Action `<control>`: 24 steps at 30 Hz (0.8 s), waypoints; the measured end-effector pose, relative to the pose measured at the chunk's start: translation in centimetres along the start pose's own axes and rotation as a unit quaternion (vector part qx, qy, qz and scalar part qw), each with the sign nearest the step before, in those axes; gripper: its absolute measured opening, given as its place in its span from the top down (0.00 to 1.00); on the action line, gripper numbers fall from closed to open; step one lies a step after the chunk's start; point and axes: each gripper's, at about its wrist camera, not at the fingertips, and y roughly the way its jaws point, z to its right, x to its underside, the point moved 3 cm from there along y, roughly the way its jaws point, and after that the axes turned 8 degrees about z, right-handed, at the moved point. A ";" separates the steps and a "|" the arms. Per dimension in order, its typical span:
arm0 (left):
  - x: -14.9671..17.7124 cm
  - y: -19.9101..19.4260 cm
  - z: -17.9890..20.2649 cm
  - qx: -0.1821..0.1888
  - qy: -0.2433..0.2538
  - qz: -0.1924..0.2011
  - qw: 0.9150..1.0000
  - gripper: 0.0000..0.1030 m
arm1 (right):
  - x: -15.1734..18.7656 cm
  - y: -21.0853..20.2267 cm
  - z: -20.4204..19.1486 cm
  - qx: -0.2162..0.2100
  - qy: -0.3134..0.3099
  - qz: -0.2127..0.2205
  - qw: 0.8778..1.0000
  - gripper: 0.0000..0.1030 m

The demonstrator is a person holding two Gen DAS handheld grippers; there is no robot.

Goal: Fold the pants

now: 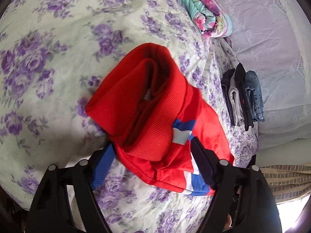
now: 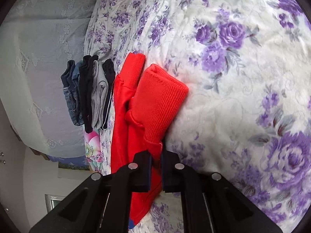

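Note:
Red pants (image 1: 151,104) with ribbed cuffs and blue-and-white trim lie bunched and partly folded on the floral bedspread (image 1: 48,68). My left gripper (image 1: 151,147) is open, its jaws wide apart on either side of the near end of the pants. In the right wrist view the pants (image 2: 155,101) lie folded with a ribbed cuff on top. My right gripper (image 2: 156,155) is shut on the red fabric just below that cuff.
A stack of folded jeans, grey and dark pants (image 1: 242,97) sits near the bed's edge; it also shows in the right wrist view (image 2: 87,91). A folded teal floral blanket (image 1: 202,9) lies farther back. A pale lavender sheet (image 1: 272,38) lies behind the stack.

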 end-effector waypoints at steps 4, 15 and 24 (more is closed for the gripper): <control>-1.1 -0.2 0.0 0.020 0.007 0.007 1.000 0.34 | 0.5 -0.6 -0.4 -0.010 -0.001 -0.002 1.000 0.93; -1.4 0.3 -2.4 0.028 -0.045 0.011 0.998 0.70 | 1.3 -1.3 -0.2 -0.007 -0.014 -0.001 1.000 0.94; -3.8 -2.6 -1.1 0.054 -0.055 0.000 0.997 0.79 | 2.6 -7.9 -2.5 -0.034 -0.042 0.010 0.998 0.95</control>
